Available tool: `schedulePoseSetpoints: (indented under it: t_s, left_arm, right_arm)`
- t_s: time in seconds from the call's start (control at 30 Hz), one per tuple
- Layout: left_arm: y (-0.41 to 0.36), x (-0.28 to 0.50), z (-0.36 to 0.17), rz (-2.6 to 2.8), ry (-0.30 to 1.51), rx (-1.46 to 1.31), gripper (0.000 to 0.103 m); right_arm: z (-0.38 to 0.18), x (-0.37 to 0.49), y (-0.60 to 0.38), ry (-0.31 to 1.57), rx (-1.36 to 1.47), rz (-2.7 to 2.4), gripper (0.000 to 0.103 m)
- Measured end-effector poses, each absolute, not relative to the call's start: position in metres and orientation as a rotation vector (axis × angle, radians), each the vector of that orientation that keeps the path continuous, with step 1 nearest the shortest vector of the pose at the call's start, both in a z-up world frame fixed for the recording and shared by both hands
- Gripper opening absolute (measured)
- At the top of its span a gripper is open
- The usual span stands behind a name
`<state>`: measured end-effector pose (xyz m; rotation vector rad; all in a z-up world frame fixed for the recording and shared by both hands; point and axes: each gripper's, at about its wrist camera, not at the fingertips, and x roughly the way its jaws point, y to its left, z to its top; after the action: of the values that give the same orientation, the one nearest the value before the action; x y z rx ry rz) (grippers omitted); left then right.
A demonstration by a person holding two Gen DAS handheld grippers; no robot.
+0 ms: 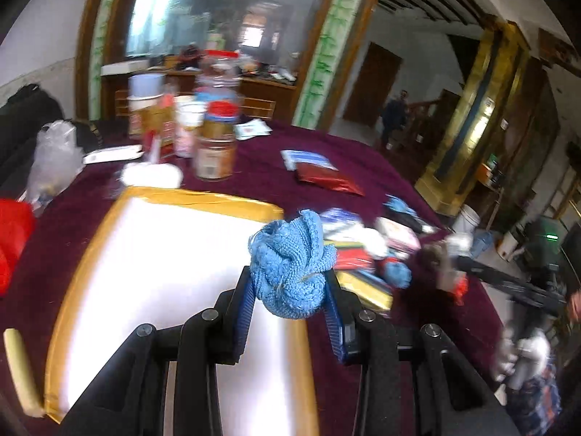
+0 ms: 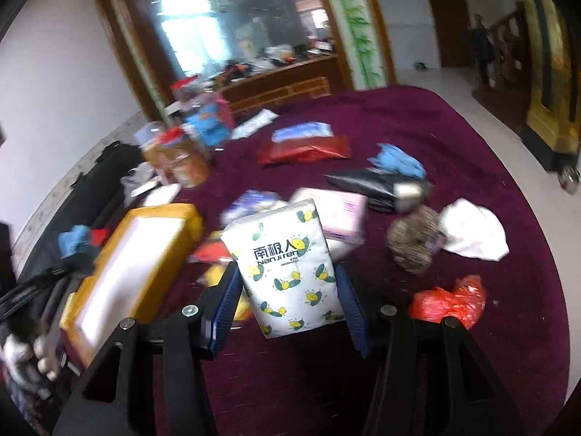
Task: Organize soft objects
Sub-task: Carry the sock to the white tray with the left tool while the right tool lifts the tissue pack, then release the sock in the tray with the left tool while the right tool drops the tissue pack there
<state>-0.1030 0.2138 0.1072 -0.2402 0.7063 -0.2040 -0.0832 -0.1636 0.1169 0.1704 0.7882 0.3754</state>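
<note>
Left view: the left tongs [image 1: 290, 290] squeeze a blue knitted ball [image 1: 290, 270] at mid frame, above the right edge of the white box [image 1: 145, 254] that fills the lower left.

Right view: the right tongs [image 2: 288, 294] hold a tissue pack [image 2: 287, 265] standing tall at center; the box lies at lower left.

The left gripper [image 1: 290, 283] is matte black, its two forked arms angular, each carrying a round silver screw head. Both fingers [image 1: 242, 312] are faced with ribbed blue pads. The right gripper [image 2: 288, 290] is built alike: black linkages, silver screws beside the blue ribbed fingers [image 2: 223, 309], with open cut-outs in the black arms below the screws.
</note>
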Motion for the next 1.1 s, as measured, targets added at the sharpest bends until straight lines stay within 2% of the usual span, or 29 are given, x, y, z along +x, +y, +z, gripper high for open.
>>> schedulePoseSetpoints:
  t_s: [0.2, 0.43, 0.63, 0.87, 1.1]
  left_arm:
    - [0.256, -0.07, 0.084, -0.153, 0.778, -0.325, 0.037]
    - [0.277, -0.011, 0.06, -0.114, 0.841, -0.414, 0.037]
    - [0.282, 0.021, 0.025, -0.114, 0.939, -0.511, 0.039]
    - [0.284, 0.029, 0.015, -0.127, 0.943, -0.592, 0.056]
    - [0.302, 0.012, 0.033, -0.128, 0.881, -0.657, 0.062]
  right_arm:
    - [0.135, -0.073, -0.082, 0.876, 0.217, 0.604, 0.052]
    - [0.094, -0.003, 0.031, 1.064, 0.277, 0.657, 0.052]
    - [0.065, 0.037, 0.052, 1.126, 0.278, 0.564, 0.052]
    - [0.062, 0.05, 0.061, 1.112, 0.254, 0.532, 0.051]
    - [0.075, 0.06, 0.067, 1.039, 0.193, 0.487, 0.052]
